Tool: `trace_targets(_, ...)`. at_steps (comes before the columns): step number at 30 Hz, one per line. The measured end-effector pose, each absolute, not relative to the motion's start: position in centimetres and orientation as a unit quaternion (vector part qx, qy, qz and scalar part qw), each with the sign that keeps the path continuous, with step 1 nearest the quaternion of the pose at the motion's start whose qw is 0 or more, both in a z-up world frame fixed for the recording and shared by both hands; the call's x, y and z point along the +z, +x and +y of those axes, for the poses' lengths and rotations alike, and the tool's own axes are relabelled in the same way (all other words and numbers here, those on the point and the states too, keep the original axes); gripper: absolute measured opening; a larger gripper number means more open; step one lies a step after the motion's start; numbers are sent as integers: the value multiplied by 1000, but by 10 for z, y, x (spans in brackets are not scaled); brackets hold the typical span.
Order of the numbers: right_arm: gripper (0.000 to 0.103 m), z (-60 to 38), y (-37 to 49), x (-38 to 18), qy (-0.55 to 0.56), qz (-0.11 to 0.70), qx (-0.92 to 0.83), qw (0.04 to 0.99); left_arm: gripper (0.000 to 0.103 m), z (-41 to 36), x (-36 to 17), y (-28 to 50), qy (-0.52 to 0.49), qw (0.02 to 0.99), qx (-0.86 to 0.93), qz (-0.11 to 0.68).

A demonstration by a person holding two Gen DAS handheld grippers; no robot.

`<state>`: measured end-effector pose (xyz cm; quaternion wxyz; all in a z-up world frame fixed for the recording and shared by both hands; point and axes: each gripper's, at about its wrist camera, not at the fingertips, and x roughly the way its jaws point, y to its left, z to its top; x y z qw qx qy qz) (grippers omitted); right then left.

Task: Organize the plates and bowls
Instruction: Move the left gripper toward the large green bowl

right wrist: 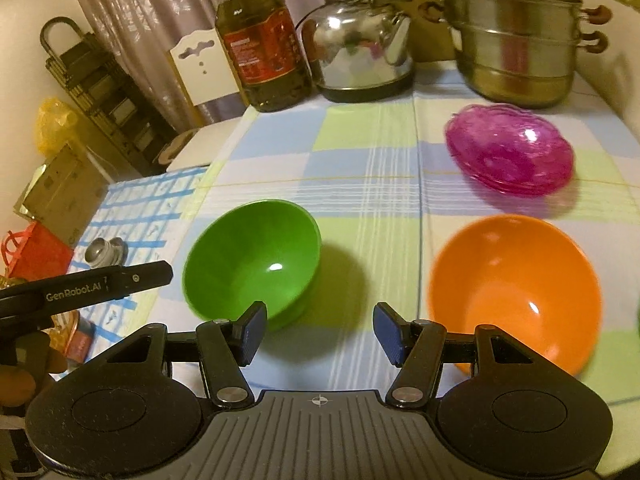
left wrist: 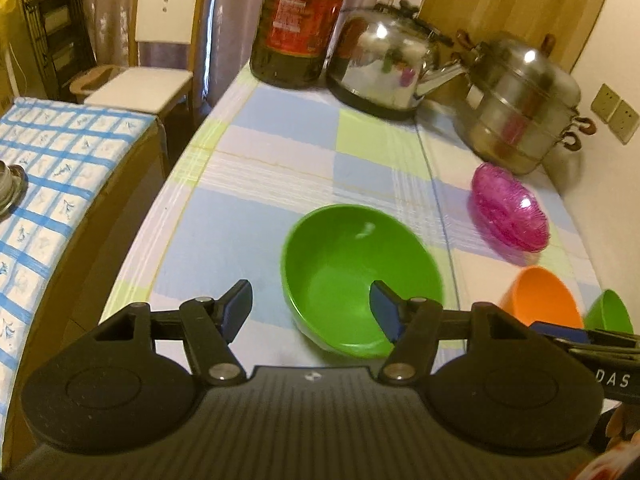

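A green bowl stands on the checked tablecloth. My left gripper is open just above its near rim, the right finger over the bowl, the left finger beside it. An orange bowl stands to its right. My right gripper is open and empty over the cloth between the two bowls. A stack of pink glass plates lies farther back. A second green bowl shows at the right edge of the left wrist view.
At the back of the table stand an oil bottle, a steel kettle and a steel steamer pot. A lower table with a blue grid cloth and a white chair are to the left.
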<state>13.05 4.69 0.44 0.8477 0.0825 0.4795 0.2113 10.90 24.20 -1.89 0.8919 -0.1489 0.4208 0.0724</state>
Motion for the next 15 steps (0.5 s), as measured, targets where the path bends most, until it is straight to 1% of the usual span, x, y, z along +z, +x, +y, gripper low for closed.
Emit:
trace_targets(3,59,57,148,-10,88,490,211,841,58,248,-33,127,-139,885,63,441)
trace_targets(7,58,67,170,-29,95,508,204,831,50,253,-51,145,-127,876,53,462)
trace_targets(11,44,74,186,-42,92,521,198,825,40,260,-62,154,-125,872,48,470)
trace_targets(12,43,76,189,-46,89,524,196,824,39,262,-65,155,-128,871,45,472)
trace_targets(15,36,82,196,-54,82,533,194,820,31,267,-69,159,-137,868,41,476)
